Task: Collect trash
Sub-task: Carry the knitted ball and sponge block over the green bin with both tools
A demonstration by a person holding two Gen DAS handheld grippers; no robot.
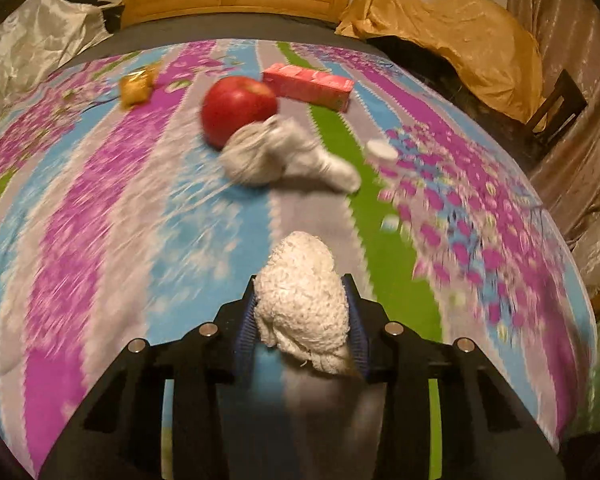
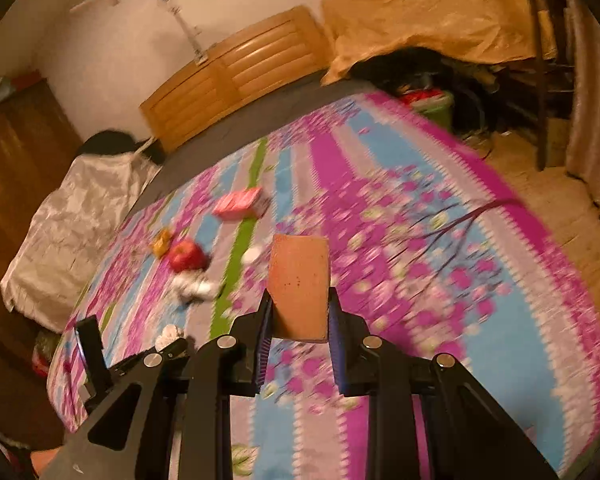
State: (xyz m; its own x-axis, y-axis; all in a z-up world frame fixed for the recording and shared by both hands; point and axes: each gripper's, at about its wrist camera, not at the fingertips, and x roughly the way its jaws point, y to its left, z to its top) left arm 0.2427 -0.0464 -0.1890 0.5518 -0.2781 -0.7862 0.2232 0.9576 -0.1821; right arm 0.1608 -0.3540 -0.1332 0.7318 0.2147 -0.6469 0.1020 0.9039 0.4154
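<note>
Left claw (image 1: 304, 312): pinching a crumpled white tissue wad (image 1: 300, 292), lifting it clear of the bed (image 1: 100, 208); it is needing a steady squeeze, since the wad looks soft.
Right claw (image 2: 298, 316): clamping an orange-brown card piece (image 2: 299, 284), hanging over the bed's middle.
Remaining trash: another grey-white wad (image 1: 276, 152) is lying touching the apple (image 1: 238, 110), toward the headboard edge; the pink carton (image 1: 308, 86) is sitting just behind.
Care: keeping both grips firm while carrying to a bin.

Both the left gripper (image 1: 303, 308) and right gripper (image 2: 299, 312) are matte black, with blue ribbed jaws and silver round screws.
</note>
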